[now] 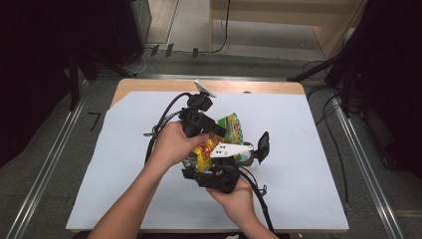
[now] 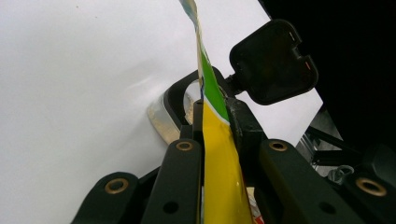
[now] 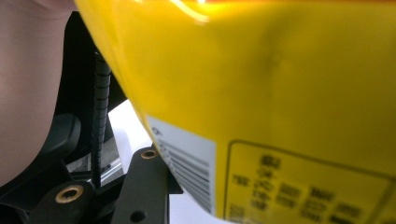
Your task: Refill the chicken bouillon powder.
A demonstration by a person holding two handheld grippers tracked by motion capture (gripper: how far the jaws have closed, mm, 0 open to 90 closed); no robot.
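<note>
Yellow glossy film of the snack bag lies closest to the lens in the right gripper view, with a white barcode patch and a black-framed text box at lower right, the print too blurred to read. Only 1 black jaw of the right gripper rises at bottom left there, so whether it grips the bag cannot be told. Seen from the left gripper view, the left gripper has both jaws clamped on the thin yellow-green edge of the bag at frame centre. Centre frame in the high view, the crinkled bag is held above the white sheet between both grippers, and hands hide most of it.
</note>
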